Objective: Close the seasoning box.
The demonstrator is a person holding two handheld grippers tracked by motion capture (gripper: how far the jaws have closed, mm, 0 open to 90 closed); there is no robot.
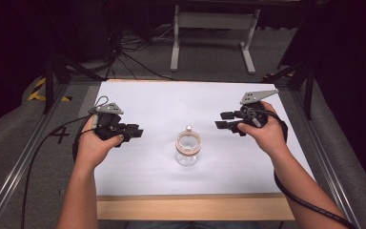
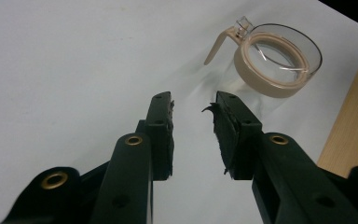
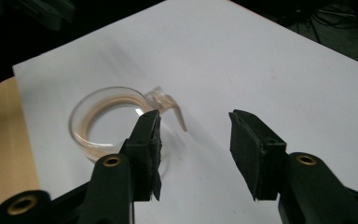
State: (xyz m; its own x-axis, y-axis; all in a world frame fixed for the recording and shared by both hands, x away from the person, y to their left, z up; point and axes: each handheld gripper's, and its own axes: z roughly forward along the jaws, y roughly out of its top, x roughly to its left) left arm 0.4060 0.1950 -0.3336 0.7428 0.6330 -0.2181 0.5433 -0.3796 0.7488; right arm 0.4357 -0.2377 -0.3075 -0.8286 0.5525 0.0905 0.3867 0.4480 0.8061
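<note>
Glass jug [image 3: 107, 123] partly behind fingers [image 3: 147, 149]

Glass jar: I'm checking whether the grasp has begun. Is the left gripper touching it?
Apart. In the high view, bare white table separates the left gripper from the glass jar.

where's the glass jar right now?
The glass jar stands upright on the white sheet, centre of the high view, between the left gripper and right gripper, touching neither.

Lab or recording studio: white sheet over a wooden table [image 1: 190, 208], metal rail frame [image 1: 14, 171] around it, cables [image 1: 133, 62] on grey carpet, dark curtains, black-and-yellow floor tape [image 1: 38, 90].
</note>
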